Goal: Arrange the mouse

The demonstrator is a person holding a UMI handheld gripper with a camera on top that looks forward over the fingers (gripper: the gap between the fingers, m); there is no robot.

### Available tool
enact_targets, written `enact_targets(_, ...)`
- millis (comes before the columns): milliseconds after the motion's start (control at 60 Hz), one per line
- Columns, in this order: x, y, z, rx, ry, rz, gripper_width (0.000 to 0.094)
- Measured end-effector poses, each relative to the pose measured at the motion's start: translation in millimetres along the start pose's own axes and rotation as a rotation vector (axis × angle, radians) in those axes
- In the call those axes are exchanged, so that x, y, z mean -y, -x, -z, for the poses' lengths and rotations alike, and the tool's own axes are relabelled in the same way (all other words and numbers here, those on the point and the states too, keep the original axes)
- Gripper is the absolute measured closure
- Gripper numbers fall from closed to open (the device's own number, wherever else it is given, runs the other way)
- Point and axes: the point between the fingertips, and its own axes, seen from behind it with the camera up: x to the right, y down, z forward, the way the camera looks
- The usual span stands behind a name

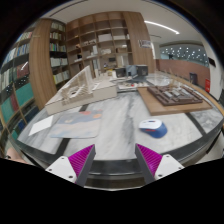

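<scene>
1. The gripper (114, 160) hovers over a pale table (118, 125), its fingers spread wide and holding nothing.
2. The mouse (153, 127), white with blue, lies on the table just ahead of the right finger, at about one o'clock from the fingertips.
3. Papers (70, 122) lie at ten o'clock; their print is unreadable.
4. Bookshelves (95, 42) stand far beyond, their contents indistinct.

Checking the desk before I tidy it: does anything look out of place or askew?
Nothing stands out. The mouse sits flat on the table, beyond the open claw; a paper lies flat to its left.
</scene>
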Motion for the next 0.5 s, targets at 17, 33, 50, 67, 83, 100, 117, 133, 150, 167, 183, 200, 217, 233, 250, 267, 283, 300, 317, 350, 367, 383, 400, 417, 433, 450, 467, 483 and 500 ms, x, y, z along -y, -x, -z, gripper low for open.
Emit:
enact_targets(17,2.6,-14.9,-2.5,-0.01,-0.005,0.003,0.0109)
enact_targets(33,5.0,-28.7,-5.3,-0.019,-0.009,0.006,0.0112)
enact_targets(50,6.9,-41.1,-7.0,-0.028,-0.011,0.007,0.0112)
enact_targets(67,8.9,-54.0,-9.7,-0.038,-0.013,0.007,0.0113)
enact_targets(83,10.6,-66.4,-12.2,-0.049,-0.014,0.008,0.0112)
enact_targets(100,12.0,-78.0,-15.1,-0.06,-0.014,0.01,0.0111)
enact_targets(117,13.5,-89.6,-18.0,-0.071,-0.013,0.014,0.0112)
enact_targets(133,14.7,-100.6,-21.1,-0.082,-0.011,0.02,0.0112)
enact_targets(150,15.6,-110.3,-24.3,-0.092,-0.008,0.027,0.0112)
enact_targets(167,16.3,-119.6,-27.8,-0.1,-0.005,0.034,0.0112)
enact_targets(183,17.4,-127.9,-31.4,-0.107,-0.003,0.043,0.0112)
enact_targets(200,18.2,-135.2,-35.2,-0.112,-0.001,0.053,0.0112)
enact_targets(217,19.4,-141.5,-39.5,-0.115,0.001,0.063,0.0112)
enact_targets(233,20.4,-146.9,-43.5,-0.116,0.004,0.073,0.0113)
enact_targets(250,21.4,-151.7,-48.0,-0.116,0.005,0.083,0.011)
enact_targets(267,22.3,-155.8,-52.8,-0.115,0.008,0.091,0.0112)
enact_targets(283,22.8,-159.6,-57.5,-0.114,0.011,0.1,0.0114)
enact_targets(300,22.9,-163.1,-62.4,-0.111,0.017,0.108,0.0113)
enact_targets(317,22.8,-166.0,-66.9,-0.11,0.024,0.116,0.0113)
enact_targets(350,22.9,-170.5,-75.3,-0.104,0.036,0.13,0.0105)
enact_targets(367,23.8,-170.7,-79.2,-0.095,0.039,0.133,0.0106)
enact_targets(383,23.9,-171.3,-82.6,-0.089,0.044,0.135,0.0114)
enact_targets(400,24.9,-171.2,-86.1,-0.08,0.046,0.135,0.0114)
enact_targets(417,26.3,-170.8,-89.9,-0.072,0.047,0.133,0.0114)
enact_targets(433,27.0,-171.1,-93.4,-0.066,0.052,0.131,0.0113)
enact_targets(450,27.4,-171.3,-97.0,-0.06,0.06,0.128,0.0116)
enact_targets(467,26.9,-172.5,-100.4,-0.057,0.072,0.125,0.0108)
enact_targets(483,27.5,-171.7,-103.7,-0.046,0.078,0.121,0.0104)
enact_targets(500,30.3,-171.3,-106.9,-0.037,0.075,0.111,0.0105)
